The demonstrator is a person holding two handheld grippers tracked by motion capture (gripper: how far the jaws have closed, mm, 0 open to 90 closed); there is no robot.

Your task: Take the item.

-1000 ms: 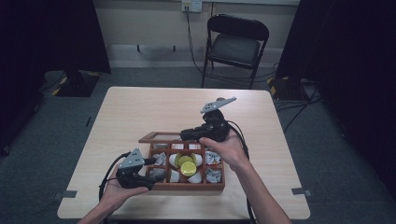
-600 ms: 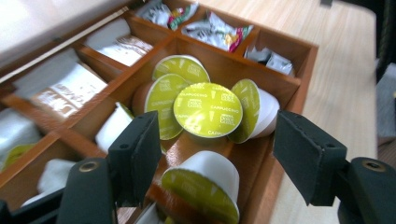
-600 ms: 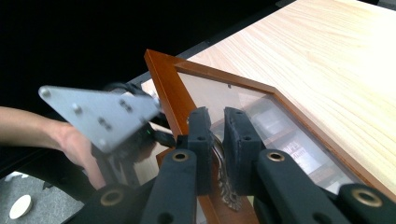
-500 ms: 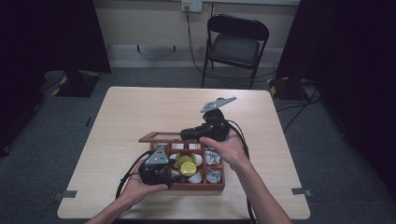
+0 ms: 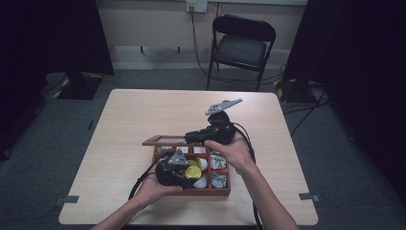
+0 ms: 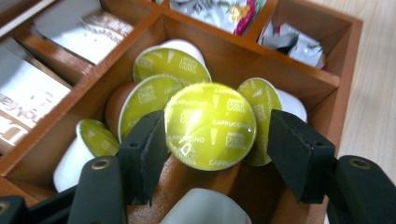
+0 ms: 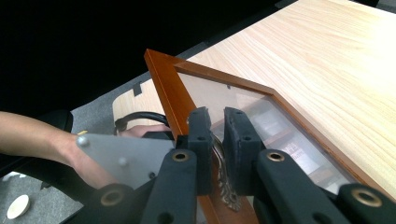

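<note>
Two grippers at a wooden compartment box (image 5: 225, 190) on the counter (image 5: 143, 120). Left gripper (image 6: 212, 140): fingers spread around a light, rigid, foil-topped cappuccino capsule (image 6: 210, 125); grip its sidewall. Right gripper (image 7: 217, 135): fingers pinch the ornate handle (image 7: 219, 163) of the glass-paned lid (image 7: 261, 112).

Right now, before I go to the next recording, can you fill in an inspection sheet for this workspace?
Surface: light wood table, mostly bare.
Job's things: wooden compartment box, glass-panelled lid held up; green-topped cappuccino capsule among other capsules; sachets in neighbouring compartments.
Clutter: nothing seen.
Grippers: left gripper open, its jaws either side of the capsule; right gripper shut on the lid's metal handle.
Cables: black cable trails from the left gripper.
Surroundings: folding chair, wall socket, dark curtains.
</note>
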